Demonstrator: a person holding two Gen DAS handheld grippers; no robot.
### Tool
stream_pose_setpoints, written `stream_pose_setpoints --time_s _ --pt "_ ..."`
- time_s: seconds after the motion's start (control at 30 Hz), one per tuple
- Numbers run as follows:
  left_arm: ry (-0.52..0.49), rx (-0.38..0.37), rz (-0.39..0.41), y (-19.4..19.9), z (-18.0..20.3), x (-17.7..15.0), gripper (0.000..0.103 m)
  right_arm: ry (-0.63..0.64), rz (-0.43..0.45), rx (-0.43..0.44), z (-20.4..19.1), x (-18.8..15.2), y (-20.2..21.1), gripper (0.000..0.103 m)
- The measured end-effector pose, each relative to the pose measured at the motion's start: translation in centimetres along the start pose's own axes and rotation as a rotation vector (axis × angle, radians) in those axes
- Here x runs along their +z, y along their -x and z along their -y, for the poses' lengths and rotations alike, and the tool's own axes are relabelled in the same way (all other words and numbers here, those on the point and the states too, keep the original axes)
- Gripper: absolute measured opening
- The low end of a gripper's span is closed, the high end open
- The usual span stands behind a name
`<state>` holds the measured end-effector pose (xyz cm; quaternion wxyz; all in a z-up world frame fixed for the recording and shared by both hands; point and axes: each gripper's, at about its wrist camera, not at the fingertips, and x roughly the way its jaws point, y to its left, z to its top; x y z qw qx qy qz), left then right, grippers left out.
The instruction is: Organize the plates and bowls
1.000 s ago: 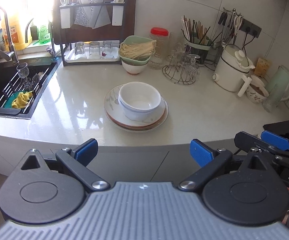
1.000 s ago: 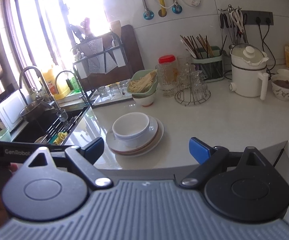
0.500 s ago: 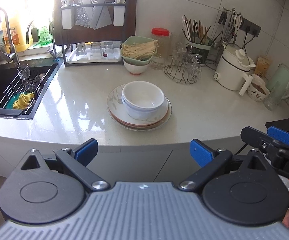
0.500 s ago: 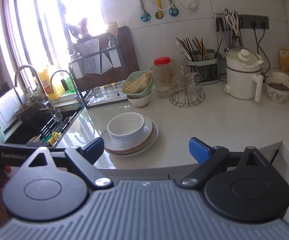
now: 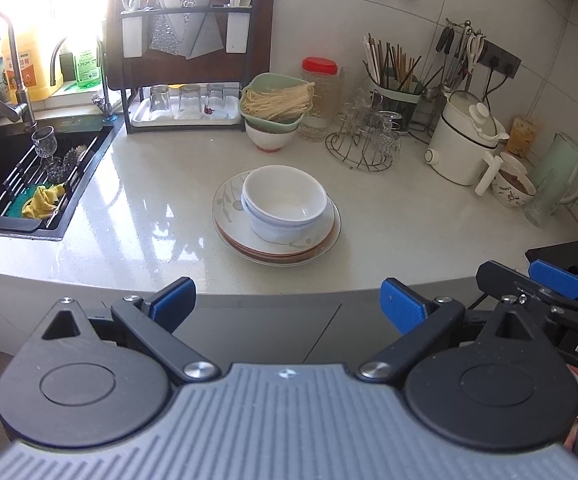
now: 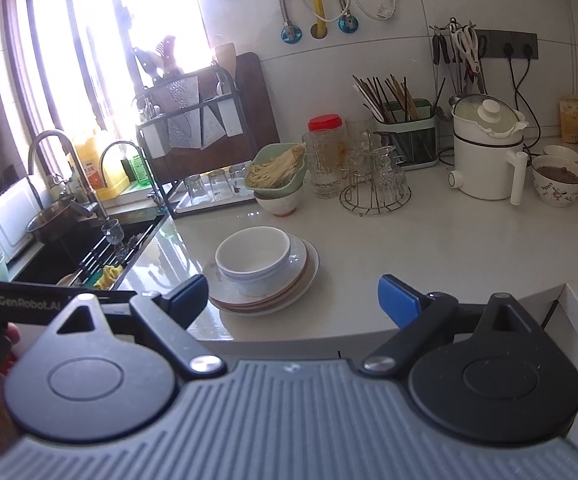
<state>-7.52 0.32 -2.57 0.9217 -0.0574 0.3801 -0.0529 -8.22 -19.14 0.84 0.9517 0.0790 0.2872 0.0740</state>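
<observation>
**Both claws wide open, short of the dishes**

The left claw [image 5: 288, 300] and right claw [image 6: 293, 296] are both hanging wide open, gripping and touching nothing. The bowls [image 5: 285, 204], seemingly two nested, are sitting on stacked plates [image 5: 229, 208] on the counter [image 5: 149, 216], well ahead of both claws. Behind them, a green bowl [image 5: 275, 102] is holding dry noodles [image 5: 279, 98] over a white bowl [image 5: 269, 138].

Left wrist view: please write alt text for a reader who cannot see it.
White bowls sit nested on a stack of plates on a pale counter, beyond the open, empty left gripper. A sink lies left.
</observation>
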Motion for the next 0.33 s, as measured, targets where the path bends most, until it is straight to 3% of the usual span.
stream_pose_setpoints --time_s 0.33 --pt "-0.022 -0.002 0.024 0.08 0.81 -0.04 0.1 -0.009 -0.008 -0.014 0.69 -0.12 0.35 0.093"
